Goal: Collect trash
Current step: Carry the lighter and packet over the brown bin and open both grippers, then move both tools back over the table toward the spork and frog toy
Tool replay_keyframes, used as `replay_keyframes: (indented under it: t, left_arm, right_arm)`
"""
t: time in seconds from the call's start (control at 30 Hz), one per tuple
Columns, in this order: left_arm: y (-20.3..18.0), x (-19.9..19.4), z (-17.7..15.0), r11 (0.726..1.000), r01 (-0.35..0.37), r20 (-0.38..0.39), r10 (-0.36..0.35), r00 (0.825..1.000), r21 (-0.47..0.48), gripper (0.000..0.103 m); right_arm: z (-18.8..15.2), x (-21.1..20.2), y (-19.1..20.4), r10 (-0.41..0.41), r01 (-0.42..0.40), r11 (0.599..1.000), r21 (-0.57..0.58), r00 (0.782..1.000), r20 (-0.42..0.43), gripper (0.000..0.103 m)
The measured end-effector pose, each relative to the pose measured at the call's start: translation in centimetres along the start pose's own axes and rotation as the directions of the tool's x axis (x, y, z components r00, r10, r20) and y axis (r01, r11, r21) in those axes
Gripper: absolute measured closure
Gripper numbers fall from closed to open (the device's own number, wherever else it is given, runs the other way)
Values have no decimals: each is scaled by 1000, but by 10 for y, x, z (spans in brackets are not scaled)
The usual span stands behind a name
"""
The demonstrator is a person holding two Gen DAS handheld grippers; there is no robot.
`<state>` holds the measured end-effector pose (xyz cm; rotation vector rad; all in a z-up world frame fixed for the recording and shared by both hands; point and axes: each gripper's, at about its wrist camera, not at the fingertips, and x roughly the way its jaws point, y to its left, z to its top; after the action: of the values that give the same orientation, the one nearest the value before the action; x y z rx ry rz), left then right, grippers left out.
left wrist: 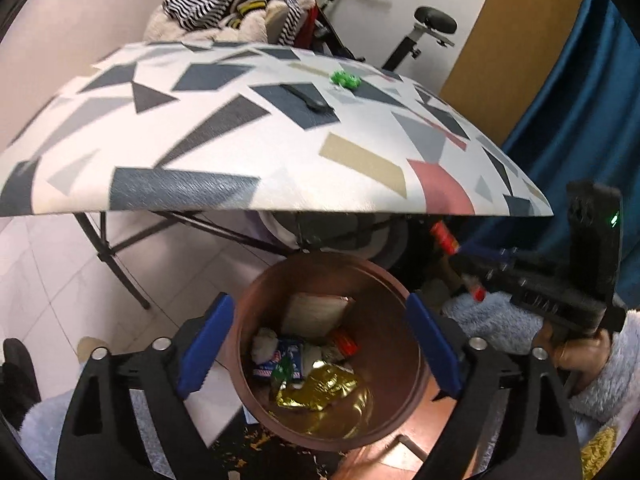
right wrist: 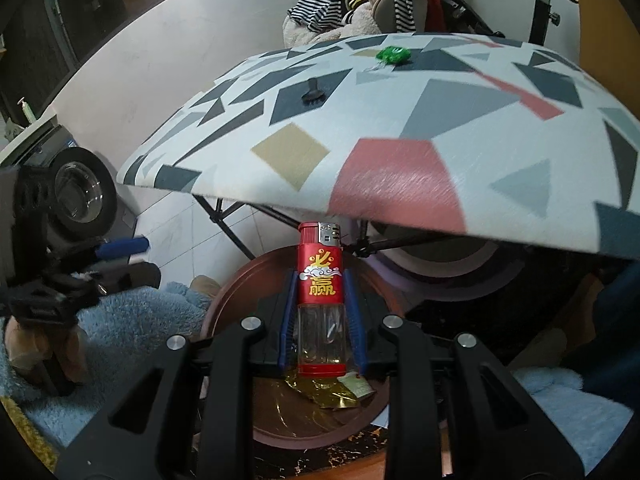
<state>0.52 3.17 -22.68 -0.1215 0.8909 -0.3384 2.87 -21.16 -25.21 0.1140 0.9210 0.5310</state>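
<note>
My left gripper [left wrist: 320, 344] stands open over a round brown bin [left wrist: 384, 312], with nothing between its blue pads. Inside the bin lie a crumpled gold foil wrapper [left wrist: 324, 392], a blue and white packet [left wrist: 280, 360], a white wad and a piece of card. My right gripper [right wrist: 320, 280] is shut on a red lighter [right wrist: 320, 272] with a clear lower half, held upright above the bin's rim [right wrist: 232, 292]. From the left wrist view that lighter [left wrist: 444, 238] shows at the right, beside the bin. A green wrapper [left wrist: 345, 79] lies on the table's far side.
A folding table [left wrist: 240, 152] with a geometric-patterned top overhangs the bin. A small black object [left wrist: 308, 98] lies on it near the green wrapper. Clothes are piled behind the table, next to an exercise bike. A washing machine [right wrist: 76, 196] stands at the left. Blue fleece sleeves flank the bin.
</note>
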Motion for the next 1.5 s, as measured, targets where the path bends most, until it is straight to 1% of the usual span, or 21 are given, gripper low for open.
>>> replay_keyframes:
  t: [0.03,0.13,0.2,0.33,0.4,0.6,0.63,0.67,0.7,0.73,0.77,0.8,0.83,0.87,1.0,1.2,1.5]
  left_arm:
    - [0,-1,0,1000,-9,7,9,1000,-3,13]
    - [4,0,2,999,-45,14,45,999,-23,13]
    - [7,1,1,997,-62,13,62,998,-35,12]
    - [12,1,2,996,-74,14,75,997,-53,12]
    - [13,0,1,995,-81,17,82,996,-57,12]
    - [14,0,1,995,-83,17,84,996,-62,12]
    - [14,0,1,995,-84,19,86,996,-62,12]
    - [14,-1,1,994,-85,21,86,996,-62,12]
    - [14,-1,1,994,-86,24,87,996,-62,12]
    - [15,-2,1,994,-88,27,90,996,-62,12]
    - [15,-2,1,994,-89,29,91,995,-63,12]
    - [15,-3,2,994,-91,31,93,995,-65,12]
    - [15,-3,2,993,-94,33,96,995,-65,12]
    - [15,-4,3,993,-97,35,99,994,-66,12]
    - [11,-5,5,993,-106,38,109,993,-55,12]
    - [6,-13,14,993,-112,71,114,991,-33,12]
    - [13,-23,32,991,-123,104,128,986,-54,12]
  right_arm:
    - [0,2,0,2,-2,1000,-1,1000,-6,77]
    - [-3,19,4,8,-9,1000,-19,998,-61,77]
    - [-7,34,7,-1,-3,999,-33,994,-113,77]
    - [-11,46,11,-13,5,999,-50,987,-161,77]
    - [-12,48,13,-17,6,998,-61,985,-174,76]
    - [-18,49,13,-14,3,998,-64,985,-174,75]
    - [-19,50,13,-12,1,998,-60,984,-175,65]
    - [-18,50,13,-17,6,998,-61,986,-168,53]
    - [-19,50,14,-22,12,998,-64,987,-161,46]
    - [-19,48,15,-29,19,997,-70,988,-151,31]
    - [-18,45,17,-35,24,997,-76,990,-137,22]
    - [-18,42,19,-45,35,996,-86,991,-122,18]
    - [-18,40,21,-59,49,994,-97,992,-110,10]
    - [-16,40,23,-67,56,993,-103,992,-104,7]
    - [-11,33,26,-87,77,990,-117,993,-78,6]
    - [-2,16,21,-122,119,986,-116,992,-25,6]
    - [18,0,11,-136,137,983,-126,991,20,6]
